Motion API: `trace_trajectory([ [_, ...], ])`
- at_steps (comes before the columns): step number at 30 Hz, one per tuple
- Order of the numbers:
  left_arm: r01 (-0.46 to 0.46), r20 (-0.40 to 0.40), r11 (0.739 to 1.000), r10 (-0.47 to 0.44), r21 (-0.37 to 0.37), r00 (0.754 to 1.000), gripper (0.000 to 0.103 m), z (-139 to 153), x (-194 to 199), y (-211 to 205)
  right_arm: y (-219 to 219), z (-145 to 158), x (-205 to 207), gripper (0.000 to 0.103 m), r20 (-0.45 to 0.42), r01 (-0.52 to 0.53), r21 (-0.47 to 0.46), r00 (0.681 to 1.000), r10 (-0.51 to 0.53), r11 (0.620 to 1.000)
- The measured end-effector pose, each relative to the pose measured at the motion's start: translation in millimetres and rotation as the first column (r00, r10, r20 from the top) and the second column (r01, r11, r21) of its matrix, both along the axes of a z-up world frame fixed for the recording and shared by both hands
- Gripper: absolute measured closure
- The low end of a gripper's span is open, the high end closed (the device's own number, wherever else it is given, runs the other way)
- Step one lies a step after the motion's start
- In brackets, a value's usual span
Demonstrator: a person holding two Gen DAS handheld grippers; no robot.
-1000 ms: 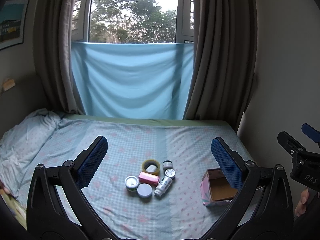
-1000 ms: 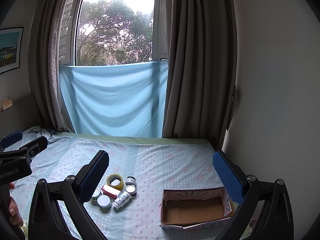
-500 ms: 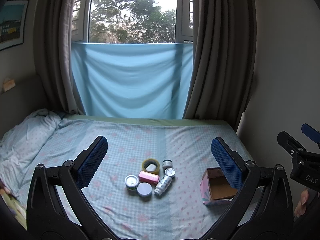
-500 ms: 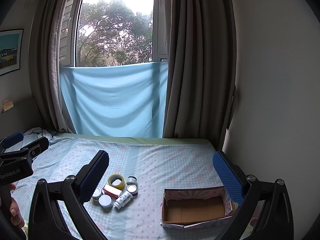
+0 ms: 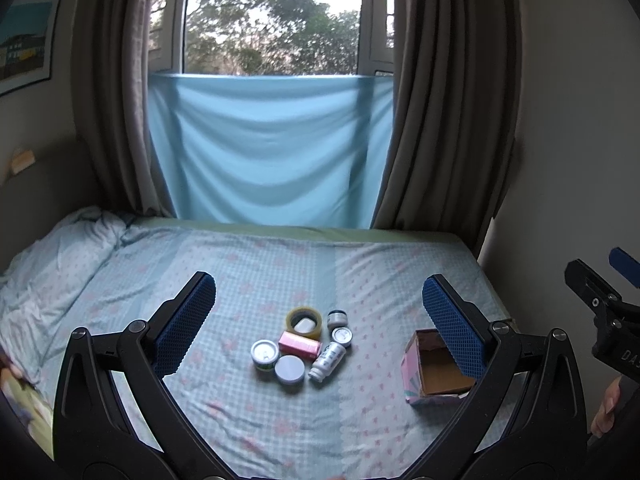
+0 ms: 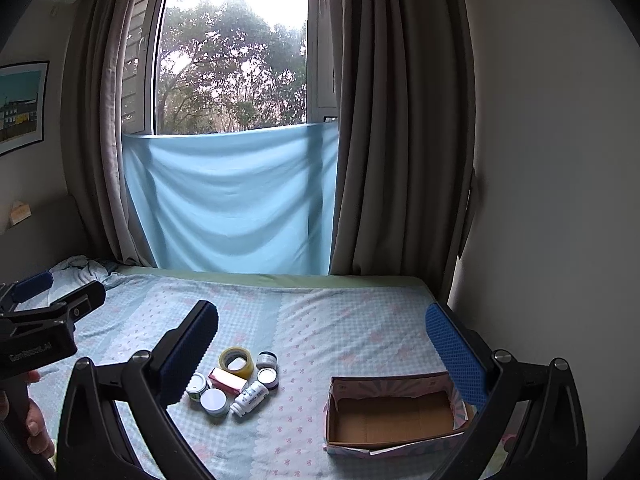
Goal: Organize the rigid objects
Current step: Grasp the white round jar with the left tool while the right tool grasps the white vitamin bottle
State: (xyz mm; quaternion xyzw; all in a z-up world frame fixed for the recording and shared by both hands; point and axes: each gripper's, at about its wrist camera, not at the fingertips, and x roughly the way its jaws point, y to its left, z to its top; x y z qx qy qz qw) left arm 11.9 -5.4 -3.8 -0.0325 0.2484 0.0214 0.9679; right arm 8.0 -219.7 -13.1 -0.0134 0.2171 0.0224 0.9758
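A cluster of small objects lies on the bed: a yellow tape roll [image 5: 304,322], a pink box [image 5: 300,344], a white bottle [image 5: 327,361] on its side, and several small round jars [image 5: 264,353]. The cluster also shows in the right wrist view [image 6: 234,378]. An empty cardboard box [image 6: 390,414] stands to its right, and shows in the left wrist view [image 5: 434,366]. My left gripper [image 5: 318,324] is open and empty, held above and short of the cluster. My right gripper [image 6: 322,354] is open and empty, above the bed between cluster and box.
The bed [image 5: 256,264] has a light blue checked sheet with a rumpled blanket [image 5: 52,264] at far left. A wall [image 6: 552,200] runs along the bed's right side. Curtains [image 5: 436,120] and a blue cloth [image 5: 272,152] hang at the window behind.
Both views have shifted only slightly; the objects sit a little higher in the right wrist view. Both grippers stay open and empty.
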Motion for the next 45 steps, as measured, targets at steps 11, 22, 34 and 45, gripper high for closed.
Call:
trace_trajectory([
  [11, -0.114, -0.243, 0.991, 0.094, -0.070, 0.966, 0.000, -73.8, 32.3, 64.5, 9.0, -60.4, 43.4, 0.000, -0.194, -0.021, 0.038, 0.981, 0.028, 0.999],
  [22, -0.025, -0.417, 0.994, -0.020, -0.103, 0.909, 0.000, -154.3, 99.7, 150.6, 74.6, -124.8, 99.4, 0.000, -0.397, 0.085, 0.084, 0.917, -0.045, 0.993],
  [34, 0.040, -0.648, 0.980, -0.158, -0.193, 0.745, 0.000, -282.3, 219.9, 178.0, 124.4, -237.4, 203.7, 0.000, -0.682, 0.234, 0.110, 0.725, -0.097, 0.966],
  [45, -0.047, -0.796, 0.979, -0.131, -0.196, 0.590, 0.001, -393.5, 281.0, 156.5, 141.7, -361.2, 270.0, 0.000, -0.857, 0.240, 0.057, 0.509, -0.076, 0.969],
])
